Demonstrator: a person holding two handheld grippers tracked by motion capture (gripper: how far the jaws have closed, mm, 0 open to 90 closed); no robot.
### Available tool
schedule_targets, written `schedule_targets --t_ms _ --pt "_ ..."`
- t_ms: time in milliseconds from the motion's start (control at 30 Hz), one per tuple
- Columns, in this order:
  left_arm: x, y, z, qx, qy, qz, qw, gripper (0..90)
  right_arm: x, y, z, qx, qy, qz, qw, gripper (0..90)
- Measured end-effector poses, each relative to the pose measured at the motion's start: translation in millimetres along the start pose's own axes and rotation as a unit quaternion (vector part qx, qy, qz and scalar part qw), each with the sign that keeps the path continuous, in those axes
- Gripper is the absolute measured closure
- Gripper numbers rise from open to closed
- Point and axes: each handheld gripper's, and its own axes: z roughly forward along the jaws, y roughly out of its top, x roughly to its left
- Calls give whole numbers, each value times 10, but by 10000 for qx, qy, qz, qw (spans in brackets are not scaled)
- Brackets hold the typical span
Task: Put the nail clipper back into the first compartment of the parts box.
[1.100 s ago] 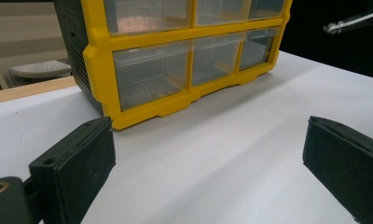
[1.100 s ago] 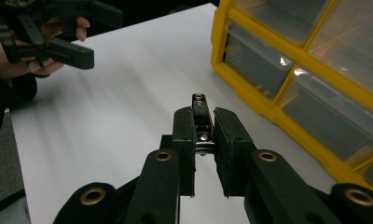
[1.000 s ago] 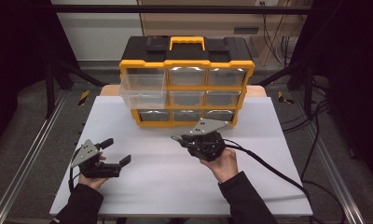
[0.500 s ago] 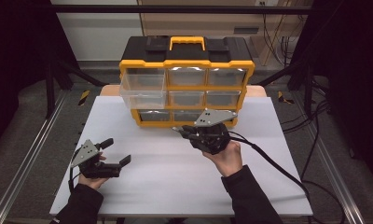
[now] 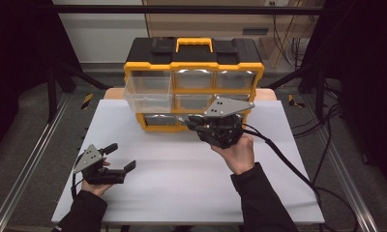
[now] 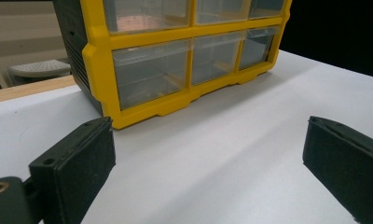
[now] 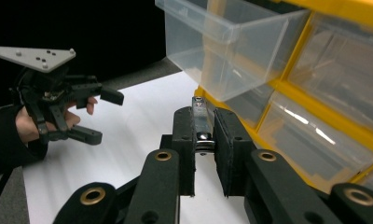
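A yellow-and-black drawer cabinet (image 5: 194, 82) stands at the far side of the white worktop (image 5: 182, 179), its top-left clear drawer (image 5: 148, 94) pulled out. The right gripper (image 5: 189, 121) hangs just before the cabinet's lower drawers. The left gripper (image 5: 119, 157), jaws apart, rests near the worktop's left edge.

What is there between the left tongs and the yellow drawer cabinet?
Nothing: in the left gripper view, bare white table runs from the open left tongs to the yellow drawer cabinet. The high view agrees.
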Motion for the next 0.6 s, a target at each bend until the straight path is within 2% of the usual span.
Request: schedule_targets --t_ms 300,500,600 --pt "4 0 -4 -4 4 -8 10000 22 5 202 -34 -165 3 -72 9998 796" --pt "4 0 -3 -5 1 -8 10000 22 -2 302 -40 -166 -21 -134 9998 797" --pt "3 0 -3 -4 1 -10 10000 22 -24 349 -37 -262 -3 -89 9996 797"
